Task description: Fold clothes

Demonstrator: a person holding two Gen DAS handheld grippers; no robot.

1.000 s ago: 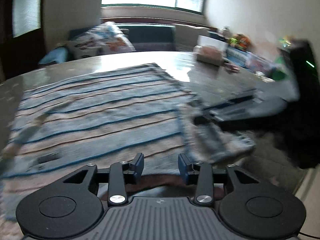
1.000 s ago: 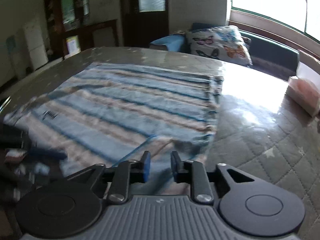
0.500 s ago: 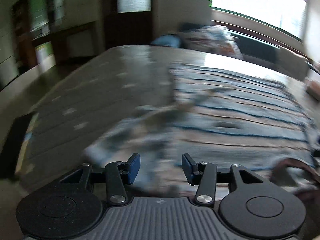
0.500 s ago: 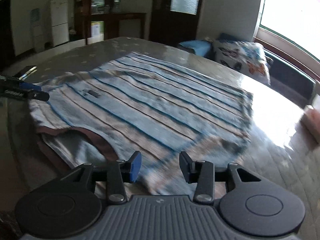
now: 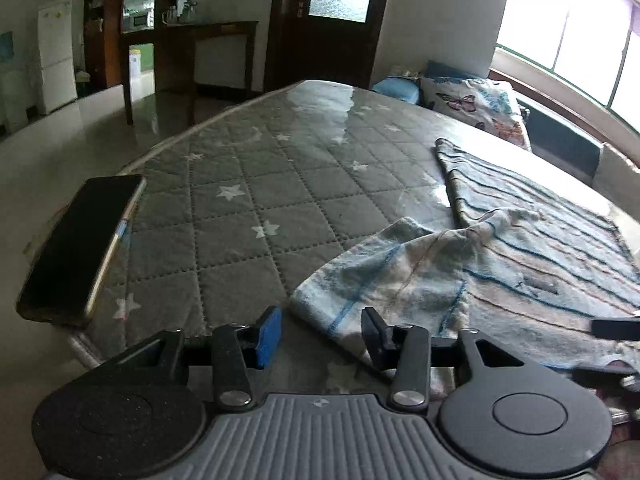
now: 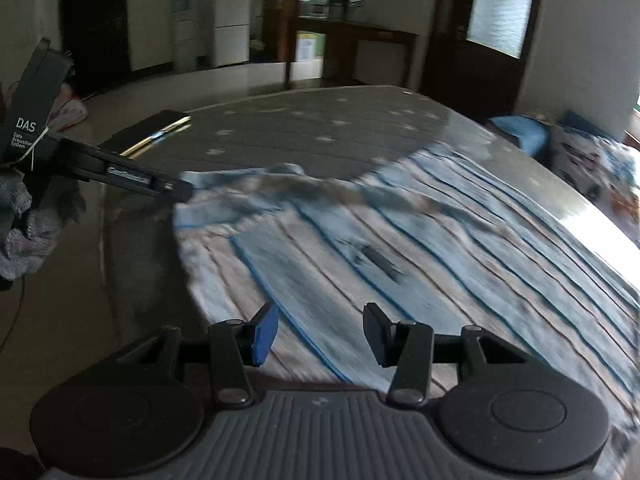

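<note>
Fingers [image 5: 269,336] closing over rumpled blue-striped shirt [image 5: 520,264] sleeve [image 5: 384,276].

Striped cloth shirt [image 5: 532,248] soft, fuzzy; quilted table cover [image 5: 256,200] w/ glossy sheen.

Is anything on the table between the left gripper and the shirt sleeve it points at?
Nothing visible. The left gripper, its jaws closing, is right at the sleeve, with only bare table around. The phone lies off at the table's edge, clear of the path.
</note>
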